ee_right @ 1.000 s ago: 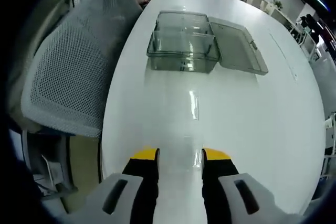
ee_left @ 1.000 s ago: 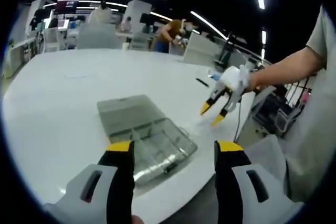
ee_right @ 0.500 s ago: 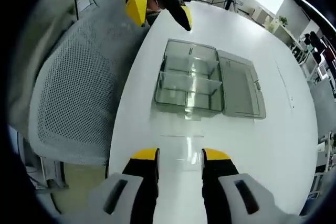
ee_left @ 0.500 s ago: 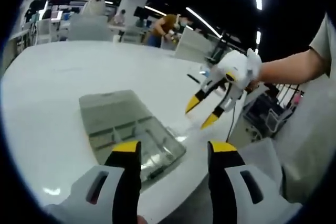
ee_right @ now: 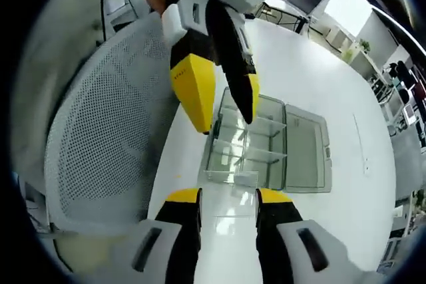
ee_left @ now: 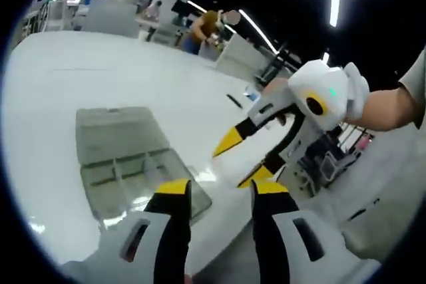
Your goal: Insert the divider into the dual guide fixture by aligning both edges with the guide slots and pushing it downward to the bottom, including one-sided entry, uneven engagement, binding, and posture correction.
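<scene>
Two tongs are seen over a big white table (ee_left: 80,78). The left tongs (ee_left: 216,187) are held with their yellow tips apart, and nothing is held between them. The right tongs (ee_right: 228,196) are also held with a gap between the tips, and nothing is gripped there.

A clear plastic box (ee_right: 256,144) is laid on the table near its edge. Its lid (ee_right: 306,154) is folded open and laid flat beside it. Thin walls are seen inside the box, so it is split into small parts. In the left gripper view the same box is seen just past the left tongs, low on the table, with the right tongs up in the air beside it on the right. In the right gripper view the left tongs are seen above the near side of the box, pointing down. A loose divider cannot be made out.

A grey mesh chair (ee_right: 106,138) is pushed close to the table edge.
</scene>
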`<state>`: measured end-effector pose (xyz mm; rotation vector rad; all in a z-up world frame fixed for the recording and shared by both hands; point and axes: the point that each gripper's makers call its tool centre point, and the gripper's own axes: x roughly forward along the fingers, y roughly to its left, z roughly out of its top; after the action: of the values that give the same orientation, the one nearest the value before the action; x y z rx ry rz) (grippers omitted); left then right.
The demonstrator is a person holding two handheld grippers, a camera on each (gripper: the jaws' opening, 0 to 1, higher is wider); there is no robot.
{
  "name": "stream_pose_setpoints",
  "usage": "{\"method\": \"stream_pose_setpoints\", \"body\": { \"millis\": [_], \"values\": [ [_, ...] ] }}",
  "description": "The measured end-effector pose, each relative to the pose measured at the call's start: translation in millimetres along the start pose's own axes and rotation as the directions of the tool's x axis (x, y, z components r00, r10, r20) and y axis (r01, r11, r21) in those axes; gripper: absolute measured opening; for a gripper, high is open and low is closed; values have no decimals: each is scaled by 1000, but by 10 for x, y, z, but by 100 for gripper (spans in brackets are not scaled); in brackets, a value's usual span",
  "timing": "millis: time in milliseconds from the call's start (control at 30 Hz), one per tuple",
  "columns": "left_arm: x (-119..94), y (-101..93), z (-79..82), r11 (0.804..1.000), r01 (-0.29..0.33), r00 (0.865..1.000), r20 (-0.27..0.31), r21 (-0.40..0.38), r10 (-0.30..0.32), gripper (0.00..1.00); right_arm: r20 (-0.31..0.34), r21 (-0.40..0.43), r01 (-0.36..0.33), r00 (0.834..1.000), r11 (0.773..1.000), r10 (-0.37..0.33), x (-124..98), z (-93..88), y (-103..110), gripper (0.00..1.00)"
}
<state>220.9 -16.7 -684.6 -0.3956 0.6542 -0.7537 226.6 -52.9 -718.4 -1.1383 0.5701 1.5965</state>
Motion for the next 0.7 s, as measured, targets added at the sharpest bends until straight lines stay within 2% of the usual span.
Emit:
{"method": "stream_pose_setpoints", "body": {
  "millis": [133,233,433,700],
  "values": [
    [-9,-16,-28,998,14,1000,-10,-65,-15,25,12,-21,5,1000,1000,-5,1,105,1,27],
    [-21,-17,14,992,24,1000,15,-121,-23,21,24,-31,10,1000,999,-9,-1,185,-1,27],
    [-52,6,-8,978,33,999,19,-207,-30,15,42,-55,24,999,998,-22,-14,324,-6,27],
    [-55,32,-38,962,34,999,30,-269,-27,11,56,-79,38,998,996,-34,-19,444,6,27]
  ]
}}
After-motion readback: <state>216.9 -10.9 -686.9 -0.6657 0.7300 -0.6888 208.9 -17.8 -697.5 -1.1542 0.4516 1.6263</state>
